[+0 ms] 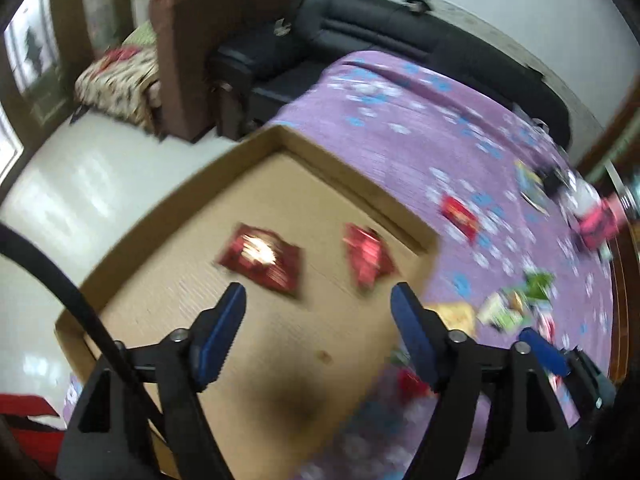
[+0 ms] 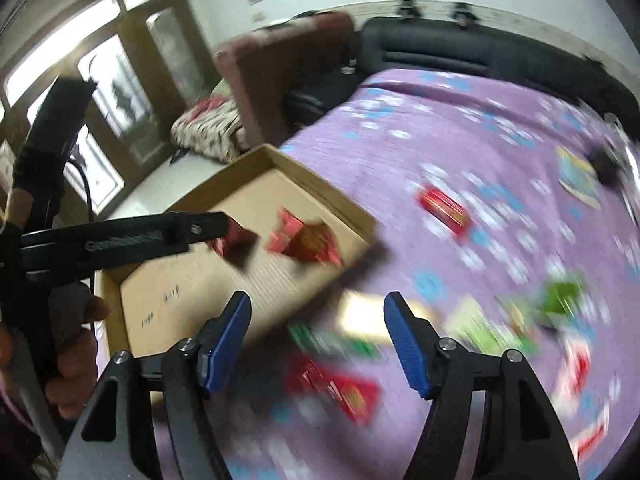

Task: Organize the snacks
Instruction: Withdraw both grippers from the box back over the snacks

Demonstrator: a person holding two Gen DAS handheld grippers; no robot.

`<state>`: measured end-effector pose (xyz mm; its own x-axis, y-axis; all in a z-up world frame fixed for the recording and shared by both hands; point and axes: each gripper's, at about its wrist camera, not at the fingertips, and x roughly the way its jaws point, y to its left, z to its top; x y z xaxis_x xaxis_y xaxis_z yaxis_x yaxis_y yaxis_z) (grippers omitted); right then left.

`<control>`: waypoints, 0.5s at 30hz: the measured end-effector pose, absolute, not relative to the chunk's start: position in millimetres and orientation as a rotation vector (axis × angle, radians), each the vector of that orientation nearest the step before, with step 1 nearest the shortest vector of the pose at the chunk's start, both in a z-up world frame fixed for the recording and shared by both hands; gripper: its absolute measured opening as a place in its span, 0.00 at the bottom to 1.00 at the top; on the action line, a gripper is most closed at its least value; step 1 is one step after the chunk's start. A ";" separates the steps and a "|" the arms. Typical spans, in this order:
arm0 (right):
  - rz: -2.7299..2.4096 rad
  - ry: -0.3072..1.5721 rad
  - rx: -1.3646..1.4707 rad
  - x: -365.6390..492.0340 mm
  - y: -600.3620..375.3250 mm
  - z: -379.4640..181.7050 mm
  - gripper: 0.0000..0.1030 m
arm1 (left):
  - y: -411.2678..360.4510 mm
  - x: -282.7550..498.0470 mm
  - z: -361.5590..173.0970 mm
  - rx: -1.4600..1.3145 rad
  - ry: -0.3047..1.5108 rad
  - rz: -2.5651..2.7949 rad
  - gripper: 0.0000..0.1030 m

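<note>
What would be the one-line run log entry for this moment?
left tongs: open, empty, over cardboard box | right tongs: open, empty, over purple cloth | two red packets in box | more snacks on cloth

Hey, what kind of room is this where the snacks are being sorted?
Most likely a home living room: a black sofa and a brown armchair stand behind a table with a purple patterned cloth, where the cardboard box and snack packets sit.
</note>
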<state>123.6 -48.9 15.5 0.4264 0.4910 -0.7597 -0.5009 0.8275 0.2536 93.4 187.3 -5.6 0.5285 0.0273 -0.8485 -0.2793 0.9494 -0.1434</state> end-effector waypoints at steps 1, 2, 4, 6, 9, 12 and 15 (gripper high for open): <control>0.577 0.938 -0.006 119.3 -71.2 15.0 0.67 | 173.1 87.5 -3.9 -0.265 0.988 0.165 0.78; 0.531 0.930 -0.011 115.0 -93.1 14.1 0.67 | 158.7 83.3 -3.4 -0.248 0.982 0.148 0.80; 0.407 0.926 -0.055 110.2 -141.6 8.4 0.68 | 132.2 80.1 -4.2 -0.211 0.987 0.094 0.81; 0.312 0.958 -0.053 110.2 -177.7 -0.9 0.68 | 99.5 79.7 -6.1 -0.164 0.995 0.043 0.81; 0.191 1.011 0.011 111.0 -226.3 -18.1 0.68 | 50.9 84.4 -10.0 -0.112 1.018 -0.039 0.81; 0.148 1.038 0.068 111.7 -249.5 -28.0 0.68 | 10.4 96.4 -17.9 -0.101 1.064 -0.094 0.81; 0.148 1.046 0.088 106.6 -261.4 -32.4 0.68 | -19.0 109.7 -28.0 -0.078 1.096 -0.097 0.81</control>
<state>106.6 -261.4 -32.4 0.4924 0.1639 -0.8548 -0.0801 0.9865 0.1430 109.7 -19.0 -28.0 0.4535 -0.1169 -0.8836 0.0402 0.9930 -0.1108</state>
